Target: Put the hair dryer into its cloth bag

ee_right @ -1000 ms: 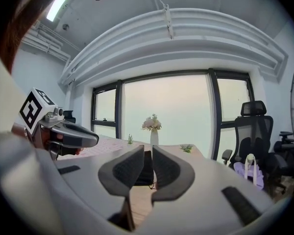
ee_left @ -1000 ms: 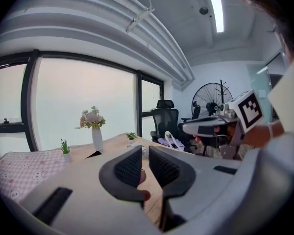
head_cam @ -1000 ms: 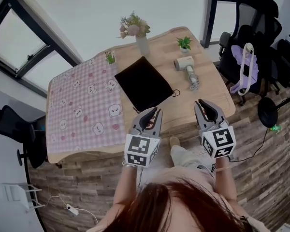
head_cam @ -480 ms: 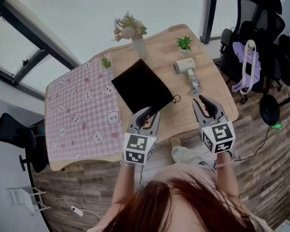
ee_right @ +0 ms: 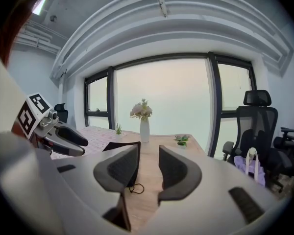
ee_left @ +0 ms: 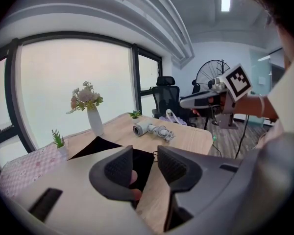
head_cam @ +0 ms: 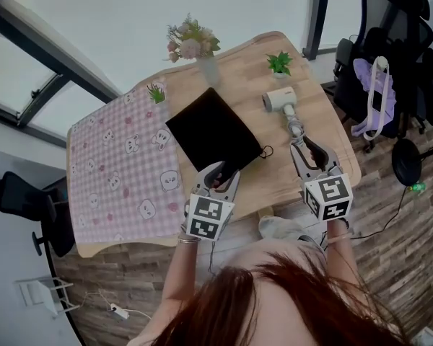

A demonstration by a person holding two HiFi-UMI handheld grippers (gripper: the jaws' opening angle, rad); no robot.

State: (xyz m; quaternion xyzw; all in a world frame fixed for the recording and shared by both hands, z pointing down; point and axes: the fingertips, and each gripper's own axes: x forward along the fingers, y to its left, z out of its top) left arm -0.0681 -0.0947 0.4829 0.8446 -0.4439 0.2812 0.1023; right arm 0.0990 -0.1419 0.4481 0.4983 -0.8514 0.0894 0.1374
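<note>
The black cloth bag (head_cam: 213,137) lies flat in the middle of the wooden table (head_cam: 325,132), its drawstring loop (head_cam: 265,151) at the near right corner. To its right lies the white hair dryer (head_cam: 280,100), its coiled cord (head_cam: 295,125) trailing toward me. My left gripper (head_cam: 221,176) hovers at the bag's near edge; its jaws have just been opening and nothing is between them. My right gripper (head_cam: 309,152) hangs just short of the cord, its jaws also just opening and empty. The left gripper view shows the bag (ee_left: 95,146) and the dryer (ee_left: 146,129) ahead.
A vase of flowers (head_cam: 202,58) and two small potted plants (head_cam: 278,63) (head_cam: 156,92) stand along the far edge. A pink checked cloth (head_cam: 123,164) covers the table's left half. Office chairs (head_cam: 390,63) crowd the right side.
Both grippers have moved forward and down, from off the near edge to over the table. The left now reaches the bag's near edge, the right nears the cord. Both pairs of jaws stand wider.
</note>
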